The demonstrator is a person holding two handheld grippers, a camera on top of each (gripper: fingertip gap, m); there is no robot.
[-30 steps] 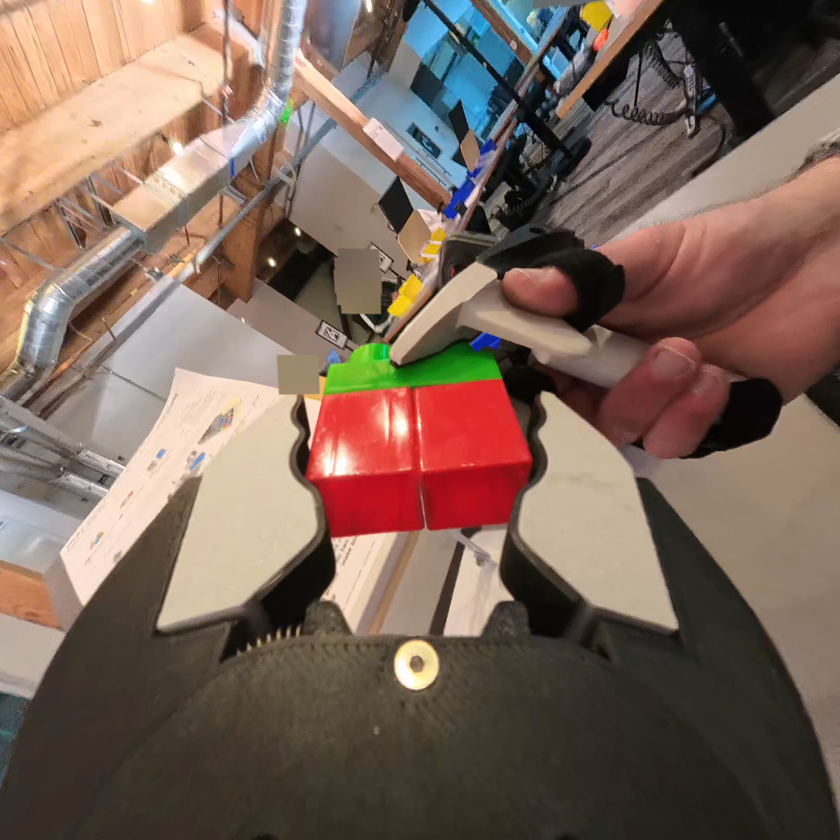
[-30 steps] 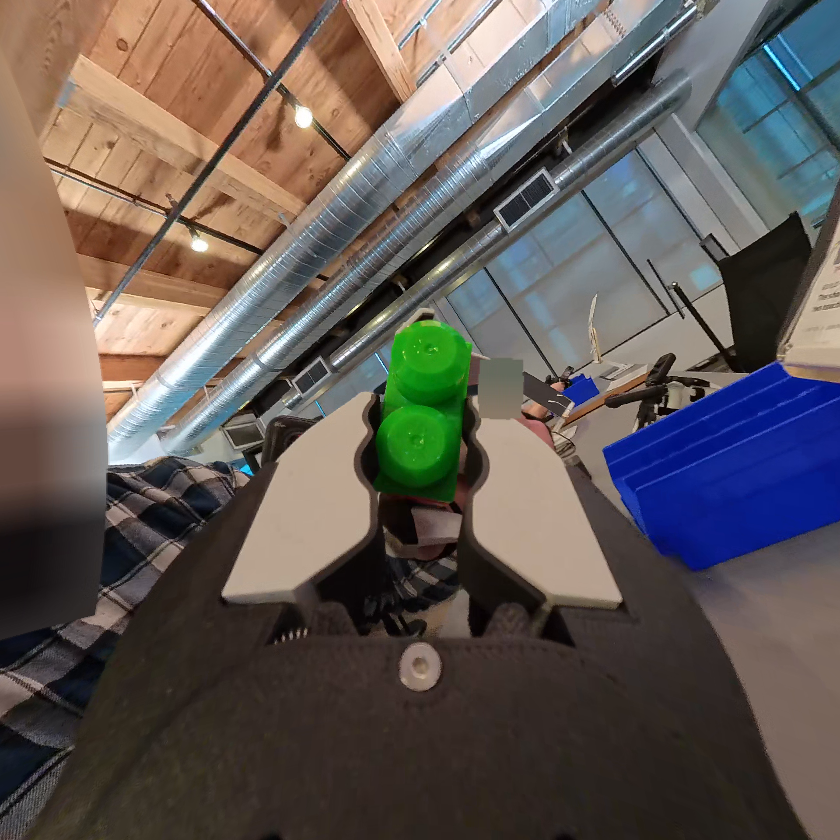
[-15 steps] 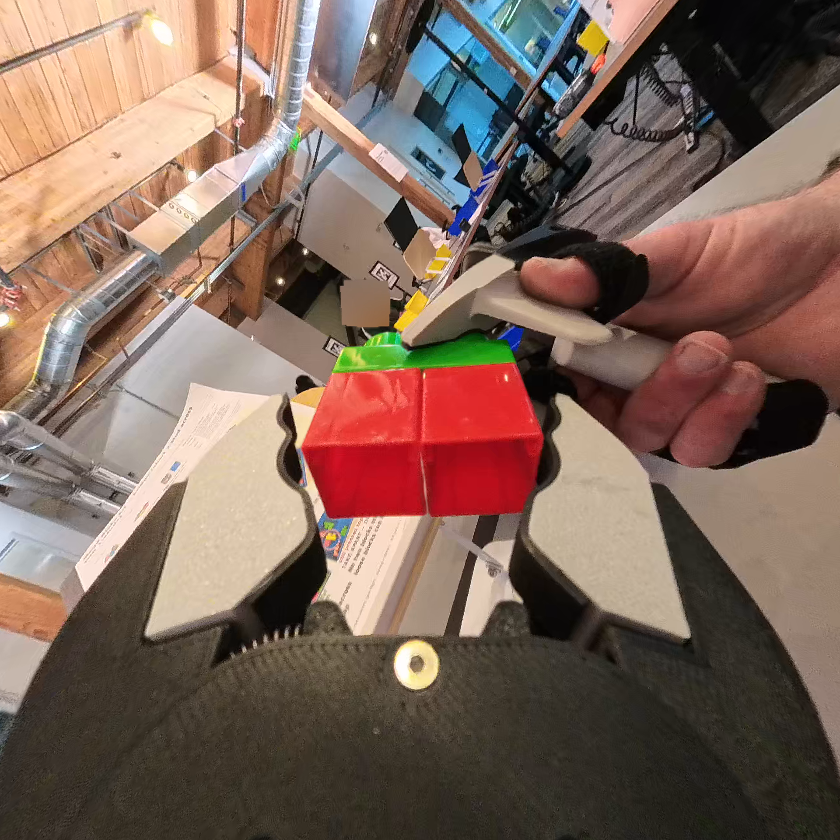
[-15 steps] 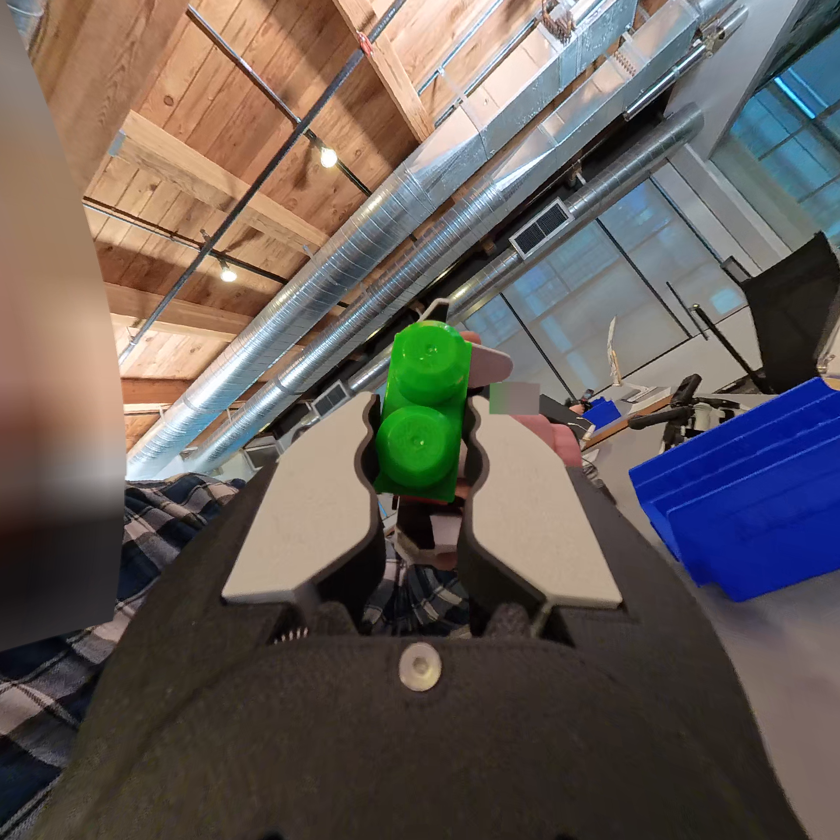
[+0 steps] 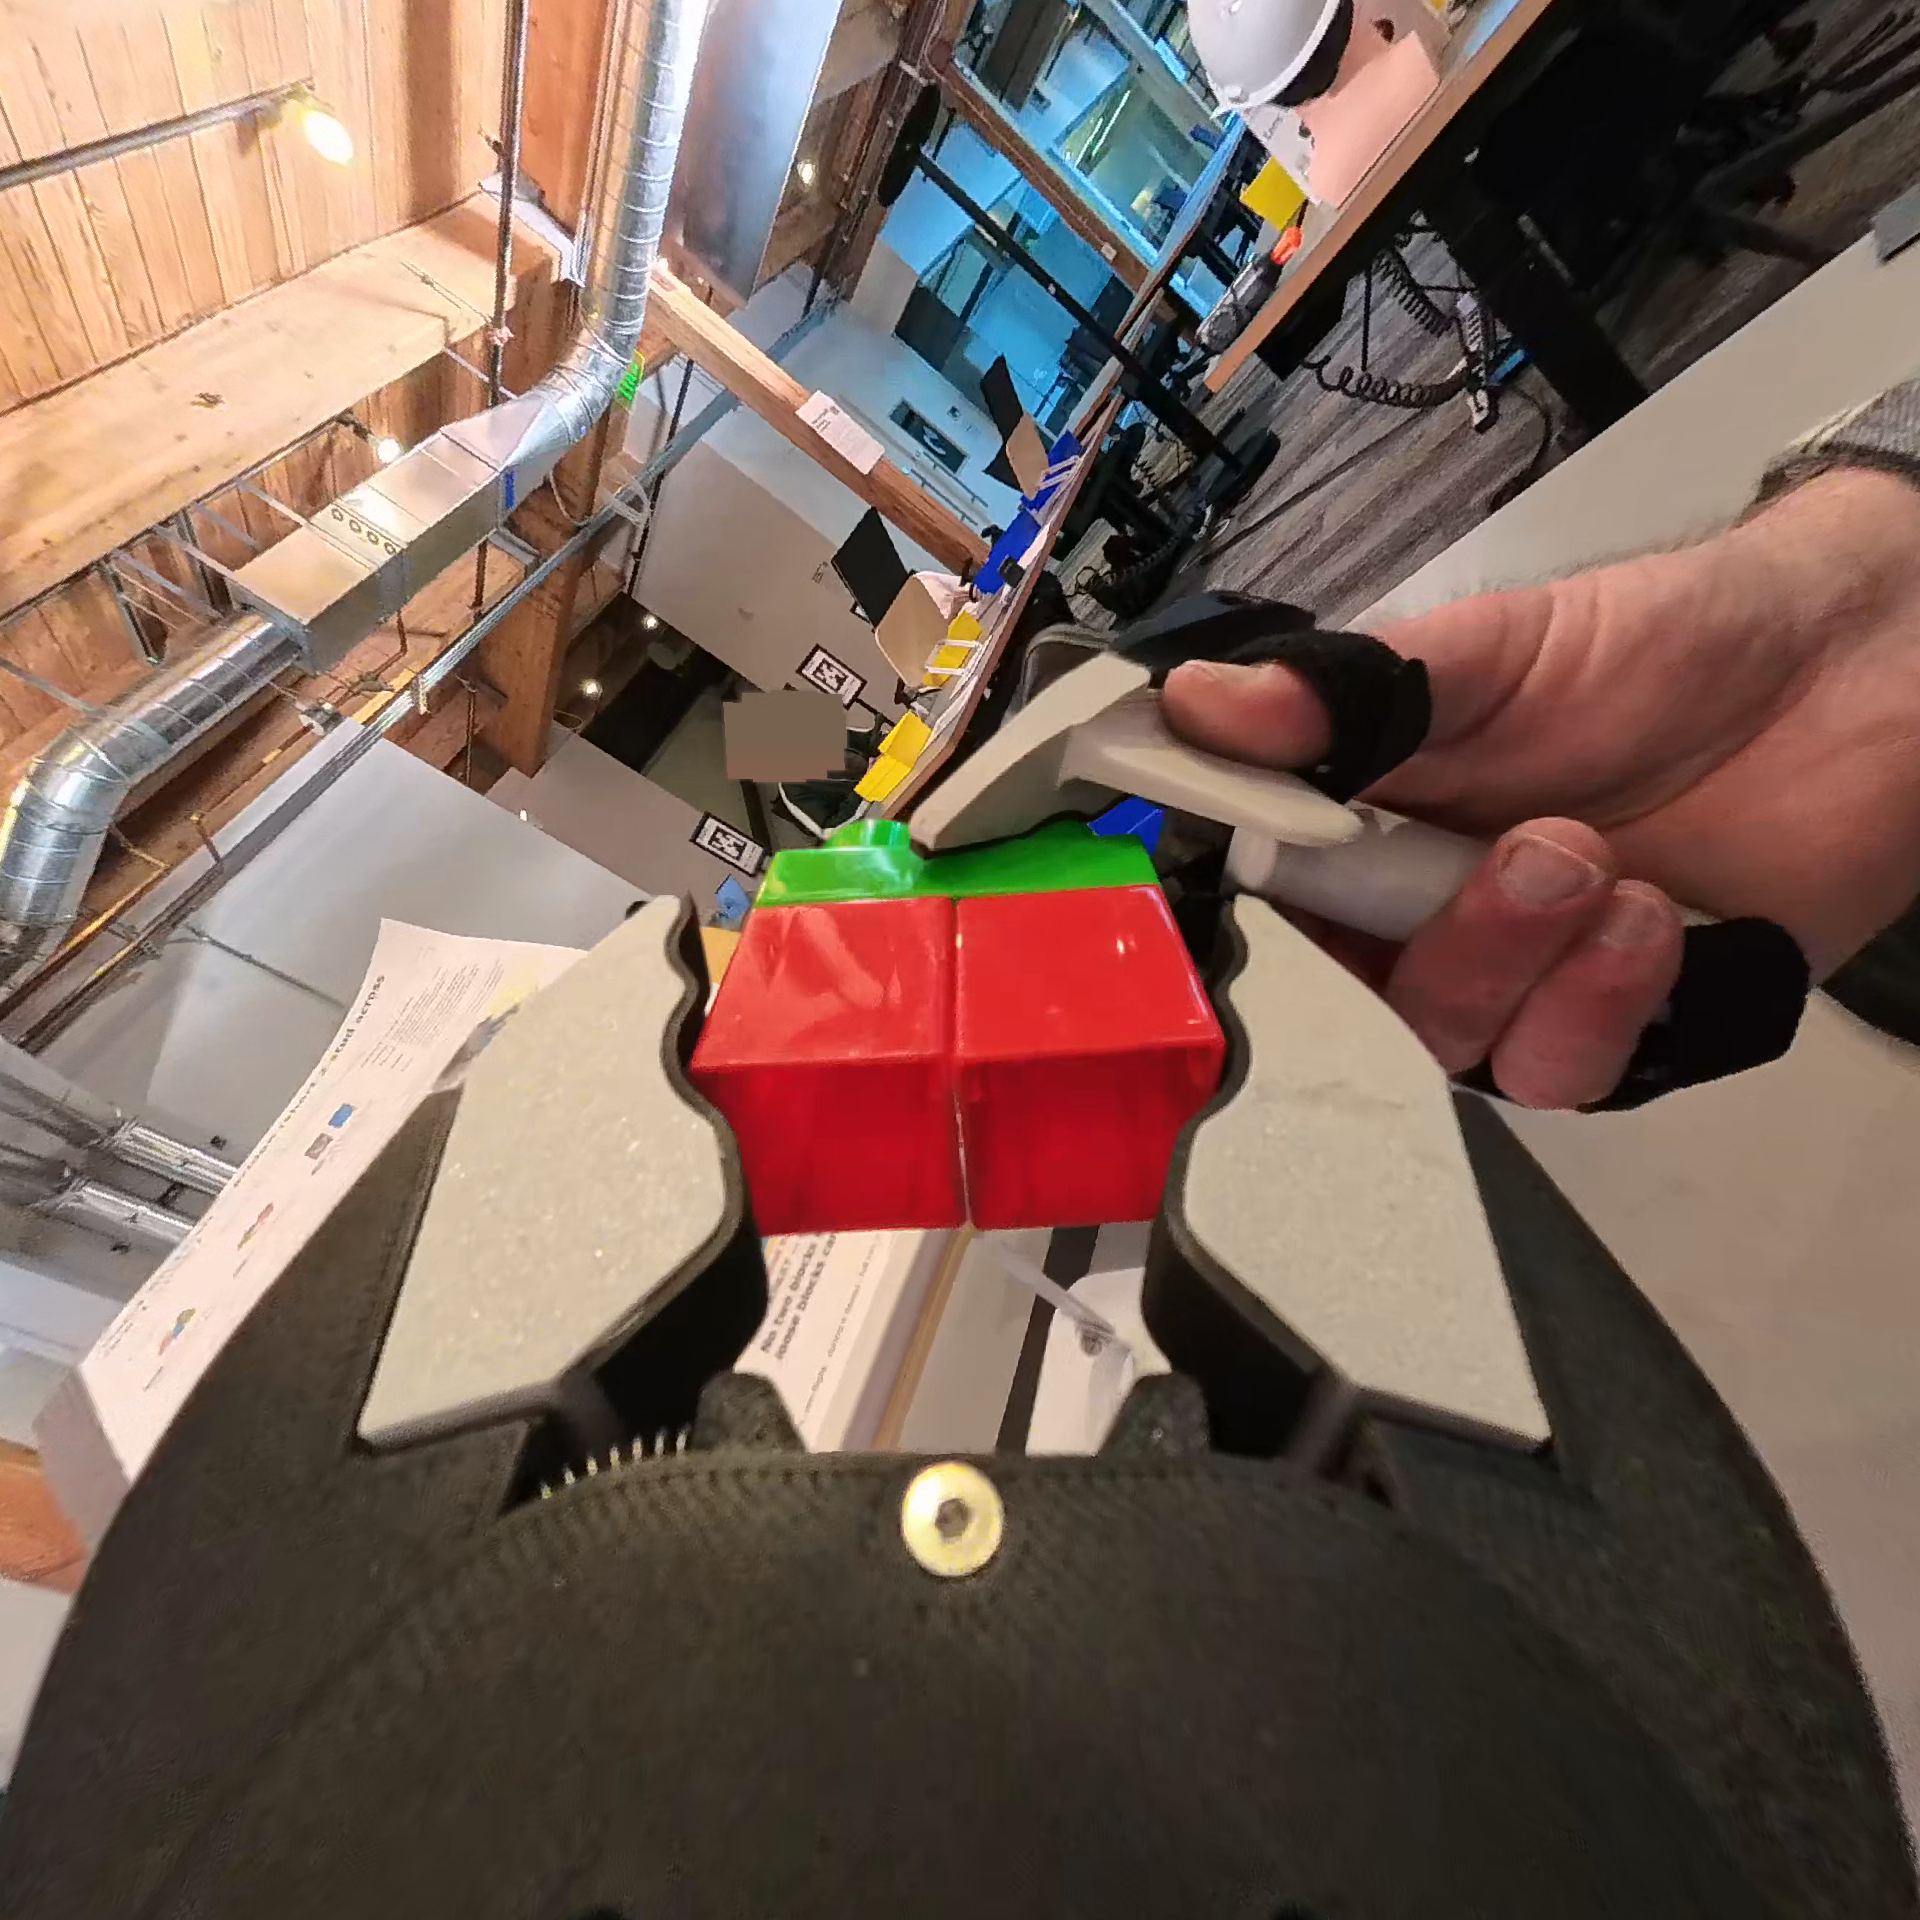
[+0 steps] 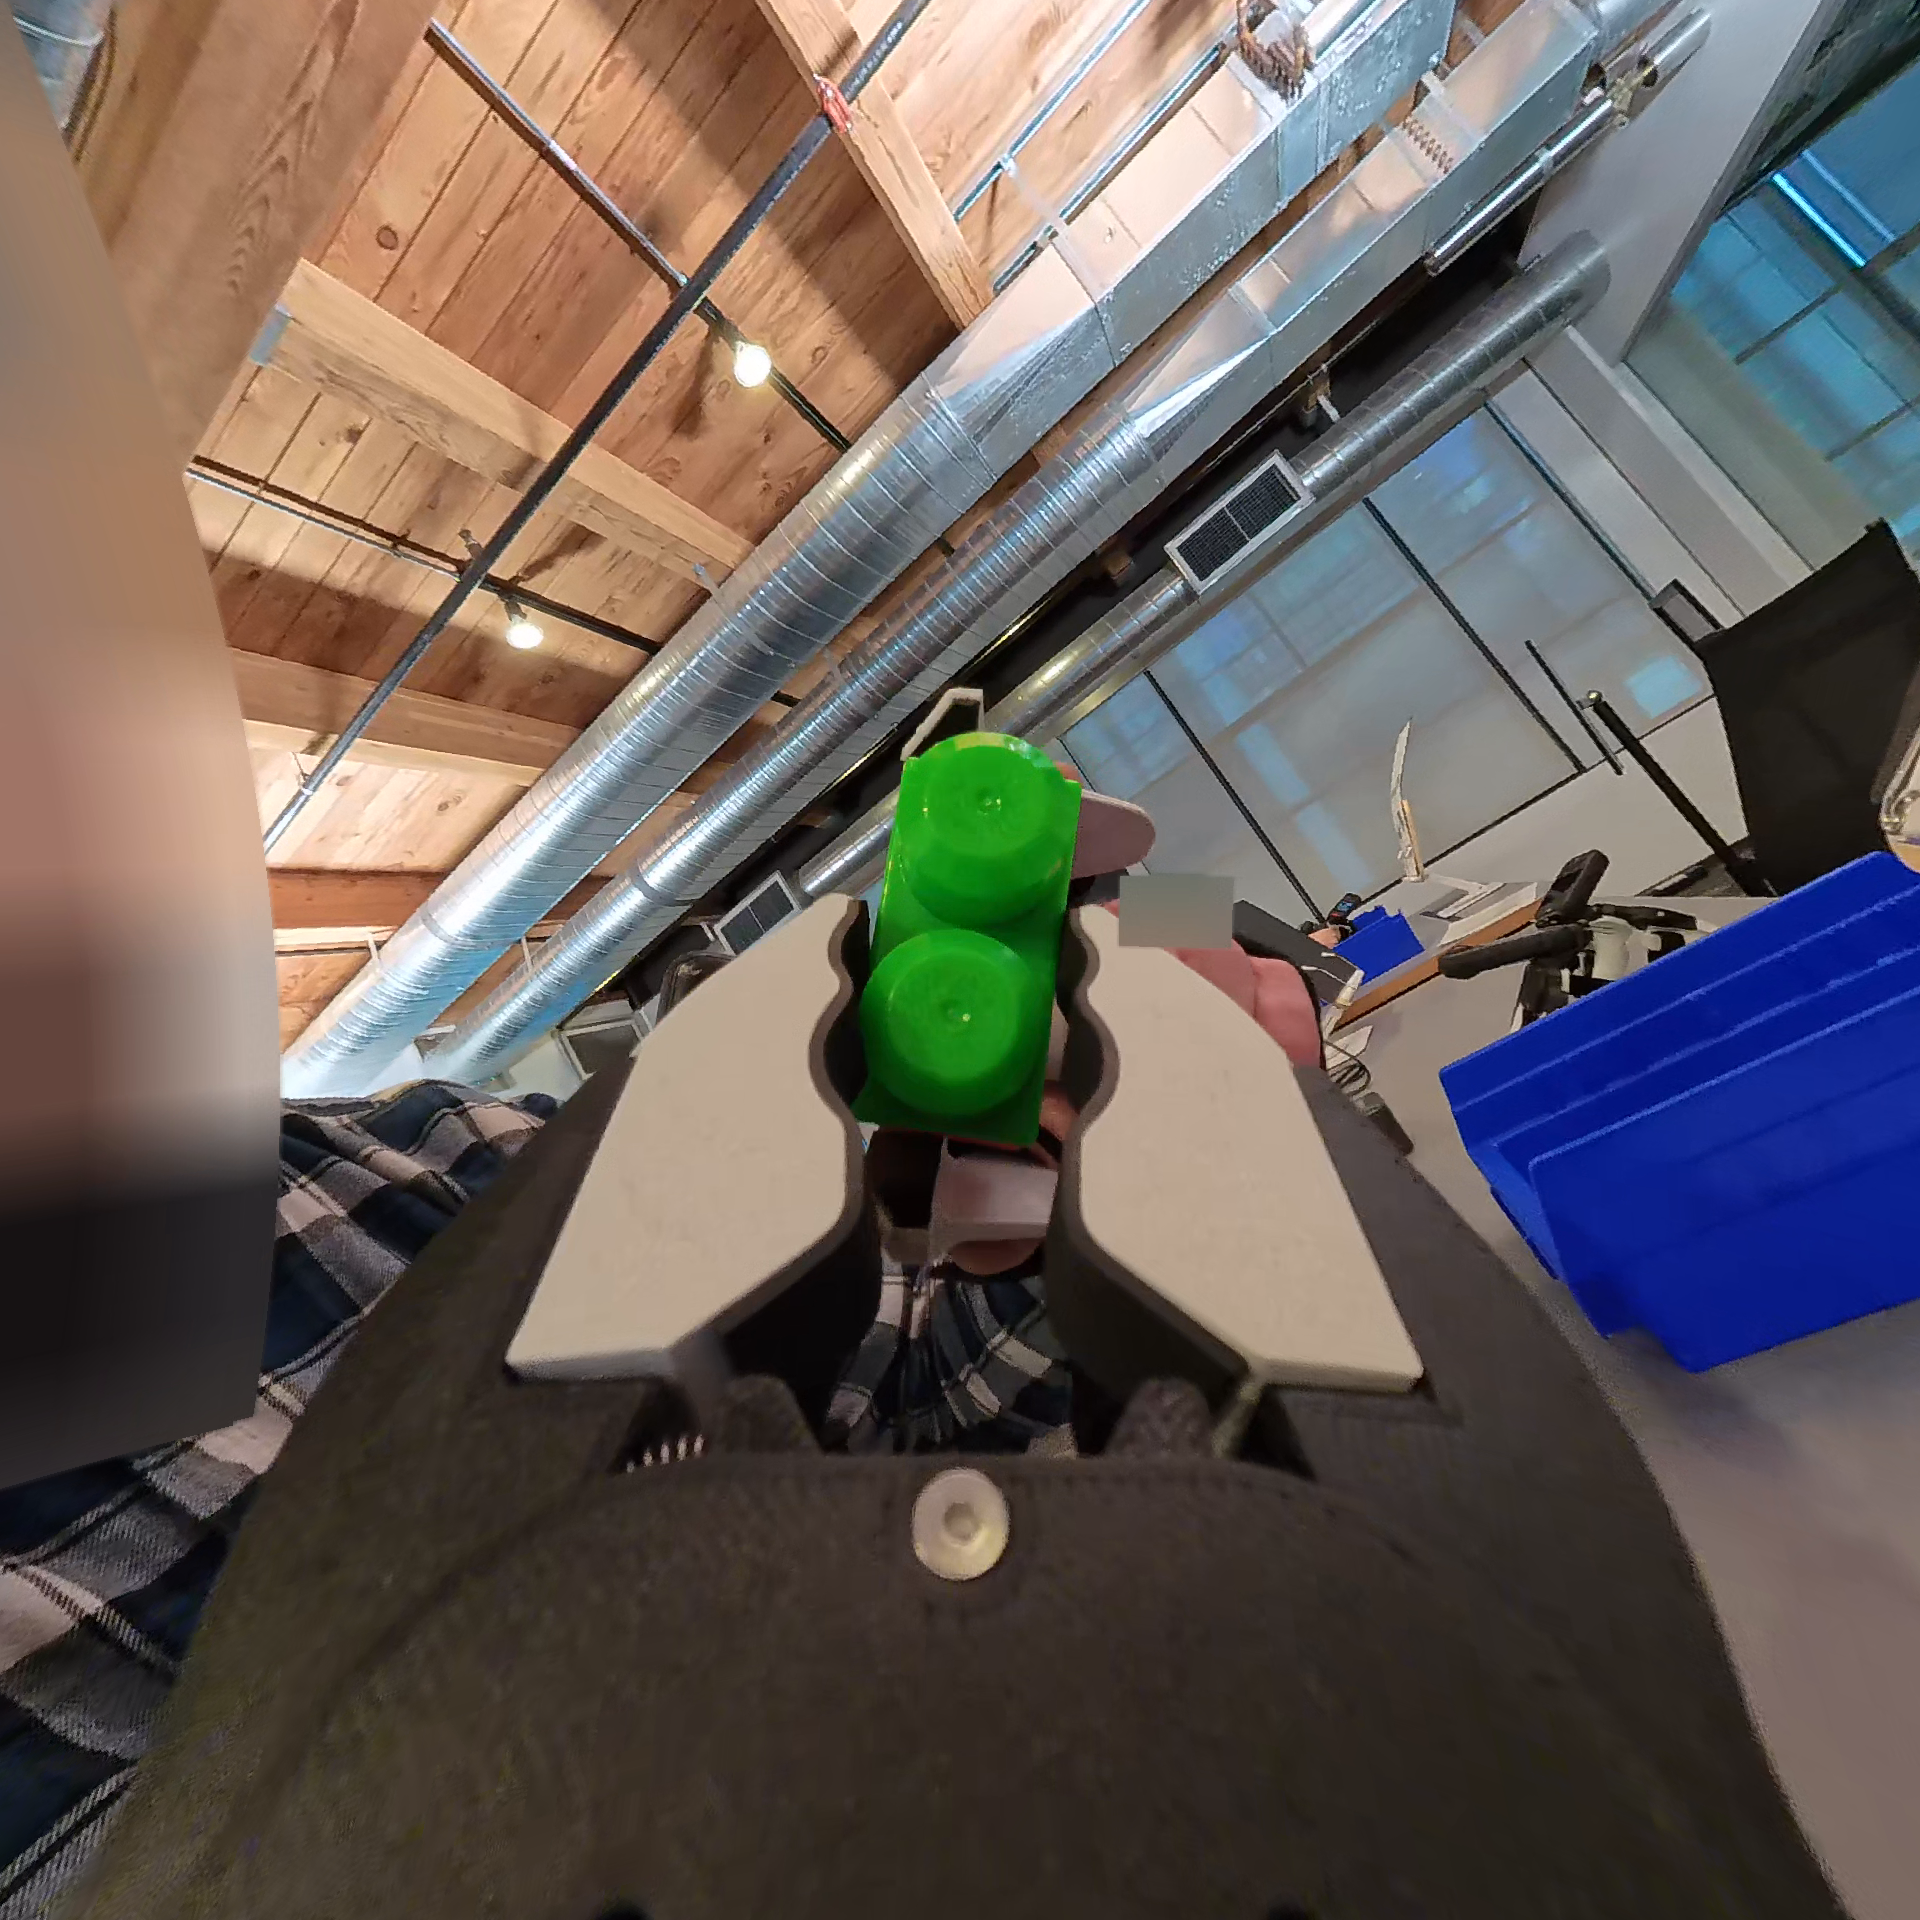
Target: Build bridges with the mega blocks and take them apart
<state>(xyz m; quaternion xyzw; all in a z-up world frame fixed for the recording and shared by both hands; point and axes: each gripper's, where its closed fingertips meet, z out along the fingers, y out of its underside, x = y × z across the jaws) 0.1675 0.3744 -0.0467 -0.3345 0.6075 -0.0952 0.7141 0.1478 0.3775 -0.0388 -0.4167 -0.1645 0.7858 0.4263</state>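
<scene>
In the left wrist view, two red blocks sit side by side under a green block that spans them. My left gripper is shut on the red pair, one pad against each outer side. My right gripper is shut on the green block, whose two studs face the right wrist camera. In the left wrist view one right-gripper finger lies over the green block's top, and a hand holds that gripper. The whole stack is held up in the air.
A blue bin stands on the grey table to the right. A printed sheet lies at the left and the table surface at the right. A person in a plaid shirt is close behind the blocks. My two grippers' fingertips are within a few centimetres of each other.
My left gripper's pads came slightly off the red blocks half a second ago and have closed back onto them. The right gripper kept its hold on the green block. Both views tilted a little.
</scene>
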